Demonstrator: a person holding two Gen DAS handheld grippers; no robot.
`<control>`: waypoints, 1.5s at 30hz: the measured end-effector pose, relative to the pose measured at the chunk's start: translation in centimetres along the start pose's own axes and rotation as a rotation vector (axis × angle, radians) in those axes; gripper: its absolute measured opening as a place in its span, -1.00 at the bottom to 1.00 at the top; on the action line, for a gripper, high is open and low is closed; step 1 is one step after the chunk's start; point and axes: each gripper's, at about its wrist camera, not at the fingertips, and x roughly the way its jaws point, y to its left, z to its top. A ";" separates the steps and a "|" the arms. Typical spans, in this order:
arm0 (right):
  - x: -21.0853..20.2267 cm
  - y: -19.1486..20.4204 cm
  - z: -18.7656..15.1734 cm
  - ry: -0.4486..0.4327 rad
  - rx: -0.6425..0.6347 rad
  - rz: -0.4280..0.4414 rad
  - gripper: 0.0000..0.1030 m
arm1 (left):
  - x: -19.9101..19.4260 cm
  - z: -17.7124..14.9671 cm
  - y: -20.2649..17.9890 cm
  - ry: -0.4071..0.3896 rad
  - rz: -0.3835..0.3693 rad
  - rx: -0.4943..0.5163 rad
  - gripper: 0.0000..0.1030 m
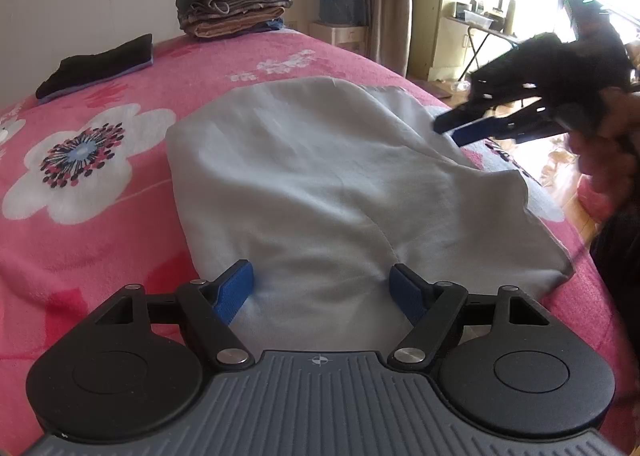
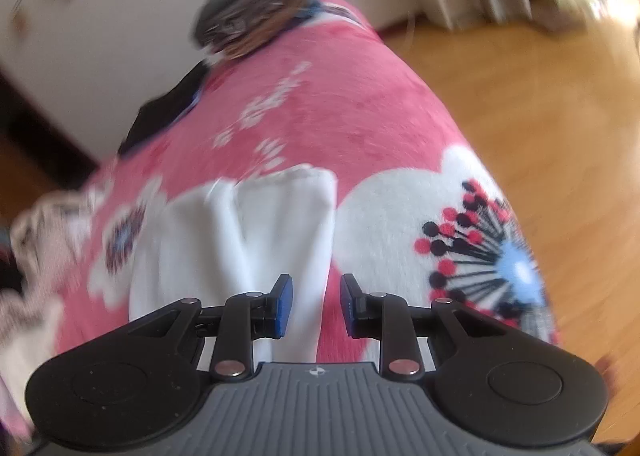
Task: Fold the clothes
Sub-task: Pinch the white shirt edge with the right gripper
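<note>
One pale grey garment [image 1: 320,184] is lying on the pink bed [image 1: 100,216], stretching near to far. We are holding our open left gripper [image 1: 320,292] over its near end; our right gripper [image 1: 460,128], parted and empty, is hovering by its far-right edge.

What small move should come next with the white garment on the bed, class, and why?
Probably lower the open left gripper onto the near edge of the white garment and close. Its jaws straddle that cloth empty, and the right gripper hovers over the far side, holding nothing.
</note>
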 end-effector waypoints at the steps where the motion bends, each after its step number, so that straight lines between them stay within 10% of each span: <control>1: 0.5 -0.2 0.3 -0.002 0.020 0.007 -0.47 | 0.0 0.0 0.0 0.002 0.001 0.001 0.48; 8: 3.6 -1.8 2.2 -0.021 0.155 0.059 -0.93 | -0.1 0.1 -0.1 0.008 0.006 0.007 0.49; 20: 3.2 8.1 -1.5 -0.149 -0.487 -0.143 -0.97 | -0.5 0.2 -0.5 0.016 0.022 0.019 0.50; 28: 4.0 6.7 -0.6 -0.130 -0.436 -0.149 -0.97 | -0.4 0.1 -0.4 0.013 0.023 0.020 0.50; 45: 6.0 0.7 4.1 -0.001 0.087 0.240 -0.56 | -0.5 -0.3 -0.1 -0.014 0.005 0.014 0.52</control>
